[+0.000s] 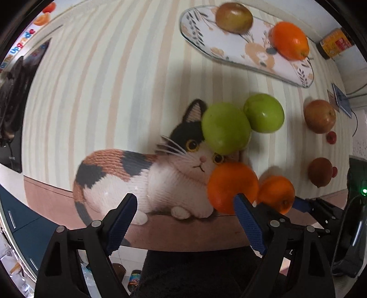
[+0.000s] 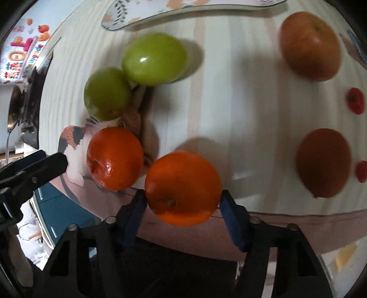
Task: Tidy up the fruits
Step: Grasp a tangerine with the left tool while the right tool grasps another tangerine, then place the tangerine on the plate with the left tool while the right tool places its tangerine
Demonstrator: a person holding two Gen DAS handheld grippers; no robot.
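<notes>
My right gripper [image 2: 182, 201] is shut on an orange [image 2: 183, 188] near the table's front edge; that orange also shows in the left wrist view [image 1: 277, 193]. A second orange [image 2: 114, 158] lies just left of it, and it shows in the left wrist view [image 1: 231, 183]. Two green apples [image 2: 105, 92] [image 2: 154, 58] lie behind. My left gripper [image 1: 185, 206] is open and empty, its right finger close to the second orange. A floral plate [image 1: 240, 52] at the back holds an apple [image 1: 234, 17] and an orange [image 1: 290, 40].
A calico cat figure [image 1: 142, 178] printed on the table mat lies under the fruits. A reddish apple [image 2: 310, 45], a brown fruit [image 2: 323, 162] and two small red fruits [image 2: 355, 103] [image 2: 362, 170] lie on the right. A jar [image 1: 335, 43] stands at the back right.
</notes>
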